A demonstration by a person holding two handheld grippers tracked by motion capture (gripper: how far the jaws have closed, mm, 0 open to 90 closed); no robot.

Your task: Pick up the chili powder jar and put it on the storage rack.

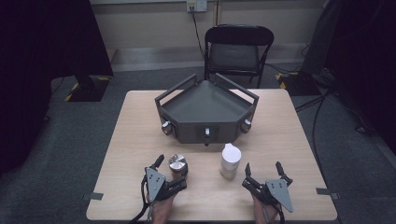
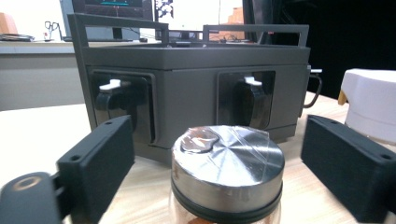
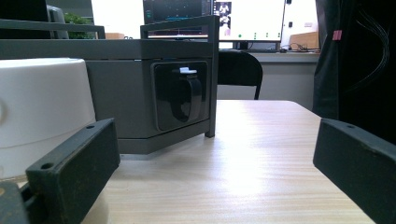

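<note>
Left gripper (image 1: 169, 168) is spread wide around the small glass jar with the shiny steel screw lid (image 1: 177, 164), one jaw each side, not touching it afaict. From the left gripper view the jar (image 2: 227, 175) sits dead centre between the black jaws w/ clear gaps both sides, so nothing's gripped yet. Jar is on the light wood table (image 1: 130, 154), near my edge, just in front of the dark grey angular tray-box with knobs on its front faces (image 1: 205, 112).

Right gripper (image 1: 264, 176) is also released, jaws apart, holding nothing. It's parked just right of the white plastic lidded container (image 1: 230, 161), which pokes into the right gripper view on the left side (image 3: 42, 107).

Imo I'm at the pre-grasp step on the jar. Next move prob: nudge left fwd a bit so the pads sit on the glass below the lid, then close. Lid's slick metal so I'd avoid pinching there. Right can maybe take the white container after, but that's a guess.
</note>
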